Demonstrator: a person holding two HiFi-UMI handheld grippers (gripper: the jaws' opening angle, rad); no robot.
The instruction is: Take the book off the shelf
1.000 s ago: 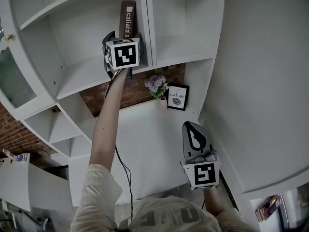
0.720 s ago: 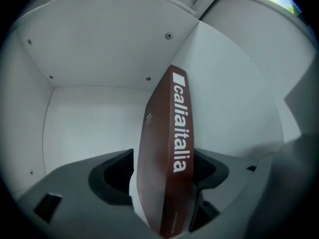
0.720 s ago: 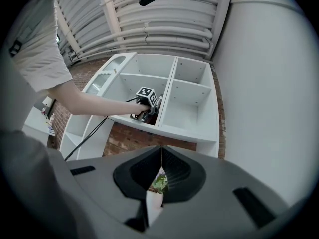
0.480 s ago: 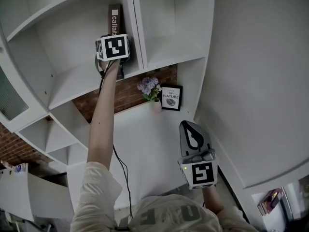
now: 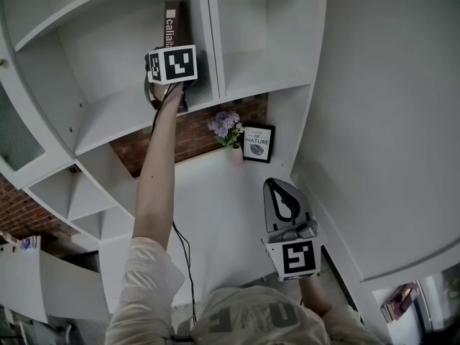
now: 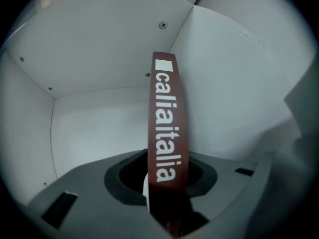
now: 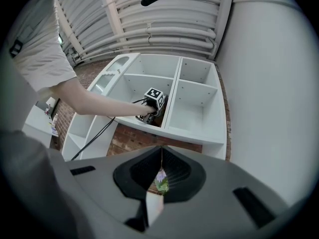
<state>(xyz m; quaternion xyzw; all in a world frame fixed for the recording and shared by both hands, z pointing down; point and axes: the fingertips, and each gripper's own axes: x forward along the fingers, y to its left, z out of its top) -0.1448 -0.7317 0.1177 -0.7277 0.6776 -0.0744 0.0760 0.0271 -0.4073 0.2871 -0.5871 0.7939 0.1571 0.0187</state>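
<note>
A dark red book (image 5: 172, 24) with white lettering stands upright on a white shelf (image 5: 115, 113), against the compartment's right wall. In the left gripper view its spine (image 6: 167, 123) runs up from between my jaws. My left gripper (image 5: 175, 49) reaches level into the compartment, and its jaws have just been closing, now pressing on the lower part of the book from both sides (image 6: 167, 203). My right gripper (image 5: 279, 189) hangs low in front of the person, far from the shelf, with its jaws meeting and nothing in them (image 7: 160, 151).
A white divider (image 5: 210, 34) stands right of the book. Below the shelf are a brick wall, a vase of purple flowers (image 5: 228, 126) and a framed picture (image 5: 257, 144). A black cable (image 5: 183, 250) trails from the left gripper. A white wall curves at right.
The left gripper has pushed further into the compartment, so its marker cube now covers more of the book's lower spine. The right gripper has stayed where it was.
</note>
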